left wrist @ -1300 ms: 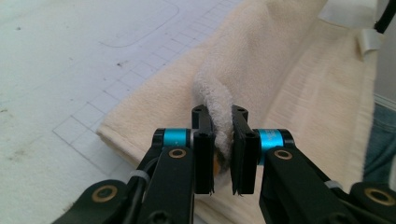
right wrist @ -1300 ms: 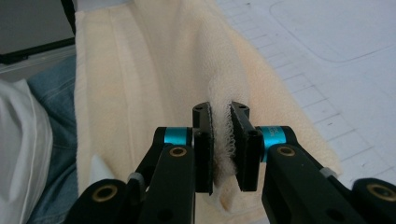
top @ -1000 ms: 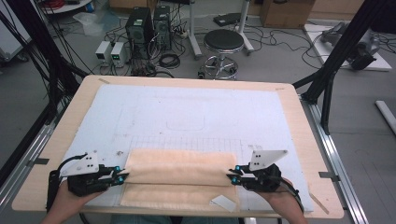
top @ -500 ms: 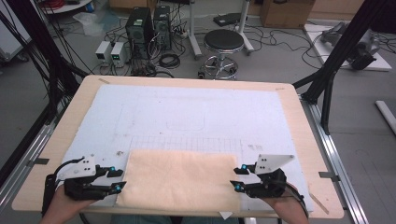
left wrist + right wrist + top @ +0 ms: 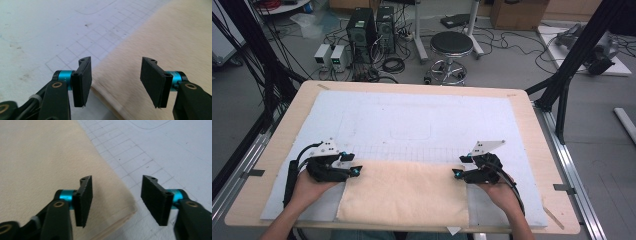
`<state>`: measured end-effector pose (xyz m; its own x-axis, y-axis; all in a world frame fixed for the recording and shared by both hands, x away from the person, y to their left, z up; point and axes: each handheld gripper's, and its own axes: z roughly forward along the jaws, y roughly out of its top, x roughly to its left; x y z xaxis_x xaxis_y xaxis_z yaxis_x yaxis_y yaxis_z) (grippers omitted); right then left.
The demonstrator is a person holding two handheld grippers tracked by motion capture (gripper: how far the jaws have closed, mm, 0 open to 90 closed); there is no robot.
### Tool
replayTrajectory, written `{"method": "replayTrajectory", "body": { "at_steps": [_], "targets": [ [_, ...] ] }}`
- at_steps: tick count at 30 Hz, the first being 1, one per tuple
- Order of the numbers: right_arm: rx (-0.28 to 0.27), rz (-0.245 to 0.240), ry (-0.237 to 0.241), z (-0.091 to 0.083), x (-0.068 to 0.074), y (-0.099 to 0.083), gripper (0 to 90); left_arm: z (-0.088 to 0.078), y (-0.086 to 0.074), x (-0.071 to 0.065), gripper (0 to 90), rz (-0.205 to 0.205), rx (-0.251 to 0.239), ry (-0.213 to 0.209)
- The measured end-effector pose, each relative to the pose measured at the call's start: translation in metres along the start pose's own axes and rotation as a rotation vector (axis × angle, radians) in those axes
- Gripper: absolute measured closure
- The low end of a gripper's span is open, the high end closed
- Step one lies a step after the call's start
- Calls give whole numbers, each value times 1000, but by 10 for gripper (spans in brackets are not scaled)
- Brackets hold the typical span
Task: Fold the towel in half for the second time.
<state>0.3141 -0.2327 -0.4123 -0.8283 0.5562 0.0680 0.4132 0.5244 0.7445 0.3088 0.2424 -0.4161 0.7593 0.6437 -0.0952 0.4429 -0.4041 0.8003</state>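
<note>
Cream terry, soft and napped, is what I see between both tools: a folded towel (image 5: 404, 192) lies flat as a neat rectangle between my left gripper (image 5: 354, 170) and my right gripper (image 5: 458, 171), each tip at one of its far corners. In the left gripper view, my left gripper (image 5: 115, 77) has its jaws spread with nothing pinched; they have just been opening, and the towel (image 5: 160, 37) lies under and beyond the gap, its rounded fold edge running past the inner pad. In the right gripper view, my right gripper (image 5: 116, 198) is likewise spread and empty, having just been opening, and the towel's (image 5: 45, 157) corner sits right below the gap, showing two stacked layers at its edge. The black pads (image 5: 85, 200) are flat, matte, rubbery slabs on teal hubs. Beneath everything lies a pale mat (image 5: 422, 115) ruled with a faint grid, on a light wooden table (image 5: 537, 130).
</note>
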Motion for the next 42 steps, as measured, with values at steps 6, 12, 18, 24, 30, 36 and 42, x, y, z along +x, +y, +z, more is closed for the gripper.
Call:
{"method": "replayTrajectory", "body": {
  "at_steps": [6,12,18,24,30,36,42],
  "targets": [
    [60,84,80,11,-12,-4,493,18,-4,12,359,-58,84,-21],
    [78,88,142,12,-12,-9,652,19,-6,12,609,-59,102,-93],
    [88,17,104,7,-4,-6,810,14,-4,8,774,-57,81,-75],
    [56,-35,-2,-2,-7,16,815,13,12,13,783,-80,-17,31],
    [39,-26,-93,6,-35,40,814,30,39,32,780,-121,-64,115],
    [34,30,-131,20,-67,55,810,50,64,53,780,-129,-48,173],
    [19,85,-170,30,-84,61,809,65,79,63,780,-128,-25,230]
  ]
}}
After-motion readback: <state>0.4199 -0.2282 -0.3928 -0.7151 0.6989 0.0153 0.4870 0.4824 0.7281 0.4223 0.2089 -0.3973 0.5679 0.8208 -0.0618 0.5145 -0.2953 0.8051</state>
